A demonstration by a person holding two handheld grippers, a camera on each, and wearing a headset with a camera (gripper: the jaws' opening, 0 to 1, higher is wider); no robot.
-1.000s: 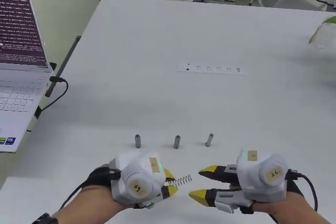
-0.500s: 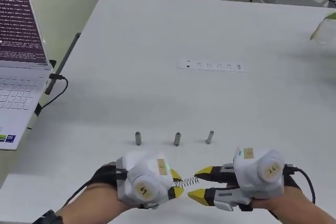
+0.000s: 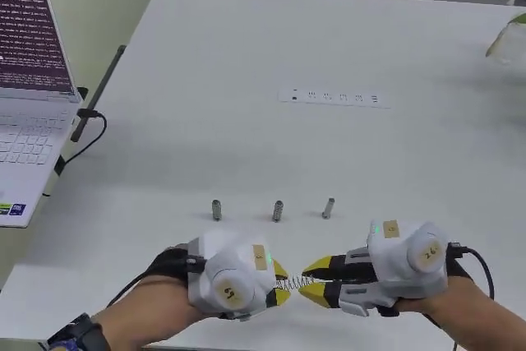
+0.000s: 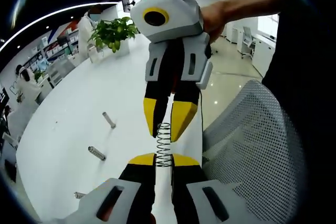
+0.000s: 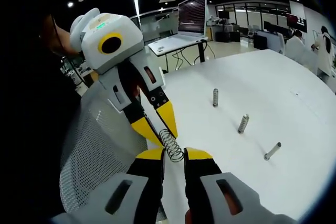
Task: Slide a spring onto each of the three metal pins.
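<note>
Spring (image 3: 293, 283): bottom centre of the head view, held level, clear of the counter (image 3: 205, 80), one end in each gripper's tips.
Laptop (image 3: 25, 63): left edge of frame, open, screen lit, cable (image 3: 82, 133) trailing from its right side across the counter edge.
Left hand-held gripper (image 3: 280, 284): lower centre-left, jaws clamped on the spring's left end. In the left gripper view the spring rises straight out of the yellow tips.
Pins (image 3: 278, 211): row of three standing on the counter, just above the grippers in frame. Left and middle look ribbed. Right pin (image 3: 328, 208) looks smooth and leans slightly.
Power strip (image 3: 333, 98): upper centre, flat on the counter, well apart from the pins.
Right hand-held gripper (image 3: 311, 281): lower centre-right, jaws drawn narrow, pinching the spring's right end. In the right gripper view the end coils sit between the tips.
</note>
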